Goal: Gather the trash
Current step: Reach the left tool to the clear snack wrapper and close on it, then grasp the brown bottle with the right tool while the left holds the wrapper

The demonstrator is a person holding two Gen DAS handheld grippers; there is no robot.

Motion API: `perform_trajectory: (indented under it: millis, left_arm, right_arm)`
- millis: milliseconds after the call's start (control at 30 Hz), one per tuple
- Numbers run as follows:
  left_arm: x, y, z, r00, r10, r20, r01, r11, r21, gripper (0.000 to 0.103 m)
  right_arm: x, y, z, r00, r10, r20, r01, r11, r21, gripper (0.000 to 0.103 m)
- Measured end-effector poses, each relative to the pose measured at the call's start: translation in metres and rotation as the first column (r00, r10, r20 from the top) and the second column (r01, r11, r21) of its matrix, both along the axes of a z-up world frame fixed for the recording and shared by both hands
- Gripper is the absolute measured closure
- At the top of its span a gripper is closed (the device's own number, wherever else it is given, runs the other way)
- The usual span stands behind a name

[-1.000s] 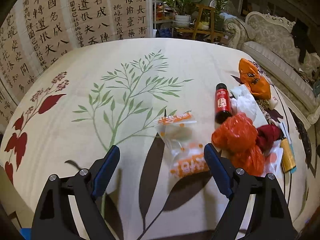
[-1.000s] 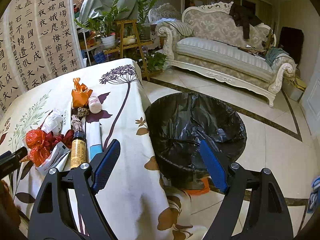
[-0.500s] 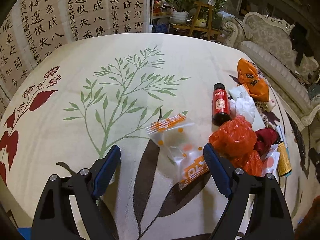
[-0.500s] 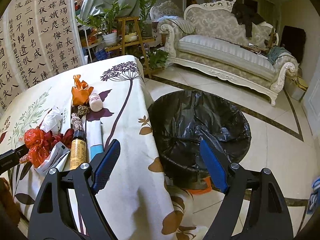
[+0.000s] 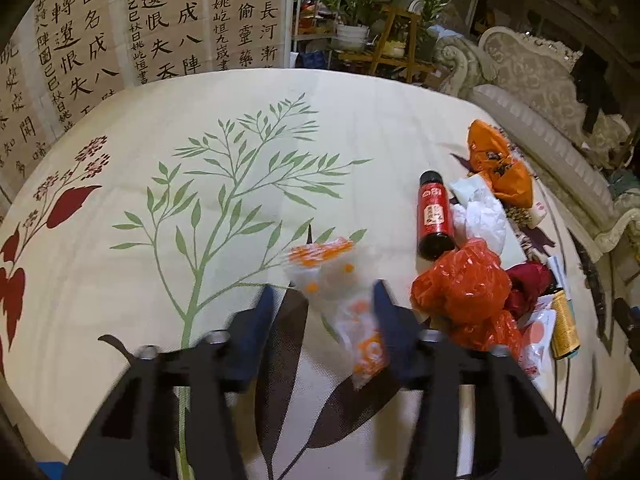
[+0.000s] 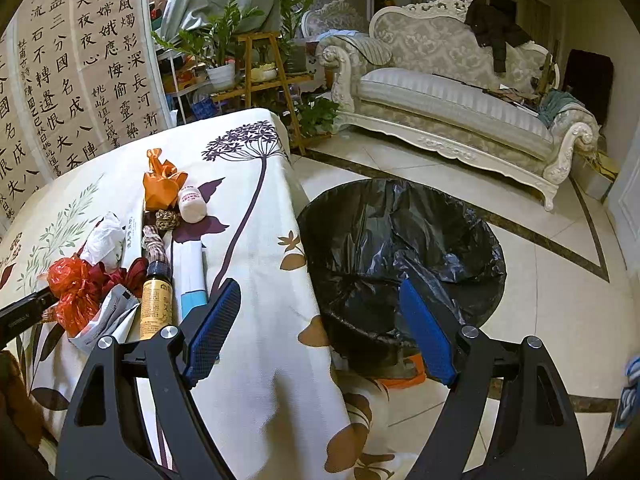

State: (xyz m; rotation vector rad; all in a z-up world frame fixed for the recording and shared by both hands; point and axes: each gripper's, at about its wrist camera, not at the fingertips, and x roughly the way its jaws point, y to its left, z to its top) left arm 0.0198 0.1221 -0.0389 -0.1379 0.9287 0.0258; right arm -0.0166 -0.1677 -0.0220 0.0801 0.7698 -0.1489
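Note:
A clear wrapper with orange dots (image 5: 340,280) lies on the floral tablecloth (image 5: 200,140) between the fingers of my left gripper (image 5: 324,292). Its jaws are closing: the right pad touches the wrapper, while the left pad still stands off it. Right of it is a trash pile: a red plastic bag (image 5: 460,292), a red bottle (image 5: 434,212), white crumpled paper (image 5: 480,216) and an orange bag (image 5: 500,164). My right gripper (image 6: 319,286) hangs open and empty over the table's edge, beside the bin with a black liner (image 6: 400,248).
A brown bottle with a yellow label (image 6: 156,304), a white and blue tube (image 6: 191,276) and a small white bottle (image 6: 191,204) lie near the table edge. A calligraphy screen (image 6: 80,80), plant stand (image 6: 260,76) and sofa (image 6: 460,96) stand beyond. The bin stands on tiled floor (image 6: 560,280).
The left jaws have narrowed from wide open around the dotted wrapper, which now looks blurred and bunched against the right pad. The right gripper is unchanged.

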Motion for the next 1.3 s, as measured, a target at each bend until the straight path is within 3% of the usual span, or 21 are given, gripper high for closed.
perform_trajectory:
  millis: [33,167,867,933,1033,1300]
  left_arm:
    - [-0.001,0.001,0.0,1.0,-0.007,0.001,0.007,1.0,-0.012,0.076]
    - [-0.004,0.0,0.0,0.999,-0.031,0.011,0.031,0.999,-0.008,0.09]
    - [-0.024,0.03,0.02,0.997,0.022,0.072,-0.02,0.999,-0.032,0.095]
    - [-0.024,0.032,0.019,0.997,0.027,0.069,-0.024,0.999,-0.035,0.095]
    - [-0.025,0.035,0.018,0.997,0.03,0.067,-0.028,0.999,-0.038,0.095]
    - [-0.03,0.041,0.018,0.997,0.037,0.075,-0.036,0.999,-0.019,0.095]
  right_arm:
    - [0.0,0.001,0.0,1.0,0.002,-0.001,-0.002,1.0,0.0,0.023]
    - [0.001,0.003,0.0,1.0,0.01,0.001,-0.01,1.0,-0.003,0.023]
    - [-0.001,0.047,0.005,0.993,0.121,0.005,-0.121,0.993,-0.016,0.024]
    - [0.0,0.054,0.005,0.989,0.147,-0.002,-0.147,0.989,-0.007,0.04]
    - [0.002,0.063,0.003,0.983,0.184,-0.015,-0.184,0.983,0.026,0.055]
    - [0.008,0.085,-0.005,0.969,0.241,-0.049,-0.24,0.971,0.015,0.063]
